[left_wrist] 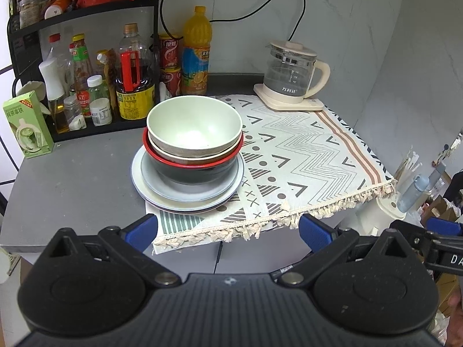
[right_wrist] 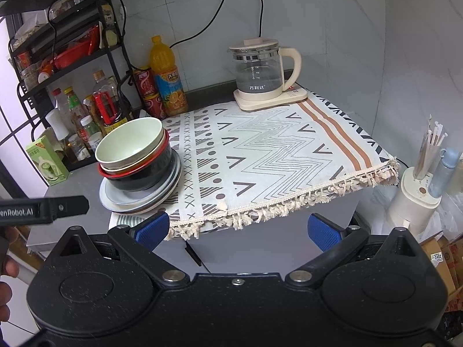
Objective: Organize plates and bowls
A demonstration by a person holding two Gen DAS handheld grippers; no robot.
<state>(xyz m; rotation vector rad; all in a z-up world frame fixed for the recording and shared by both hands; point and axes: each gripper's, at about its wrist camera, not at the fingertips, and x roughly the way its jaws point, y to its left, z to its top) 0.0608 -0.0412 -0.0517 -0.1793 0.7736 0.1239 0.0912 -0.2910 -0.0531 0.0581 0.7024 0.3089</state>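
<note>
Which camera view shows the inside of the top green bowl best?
The left wrist view: it looks down into the green bowl, so its whole bottom shows. The right wrist view sees the bowl from the side, off to its left, with part of the inside hidden by the near wall.

This is a small home kitchen corner with a grey counter (left_wrist: 72, 179) against pale tiled walls. A black wire rack (left_wrist: 26, 37) at the back left holds sauce and oil bottles (left_wrist: 134, 81), with an orange juice bottle (left_wrist: 196, 55) and red drink cans (left_wrist: 169, 53) beside it. A glass electric kettle (right_wrist: 263, 72) stands plugged in on a patterned fringed cloth (right_wrist: 275, 156), and stacked bowls and plates (left_wrist: 191, 156) sit at the cloth's left edge.
</note>
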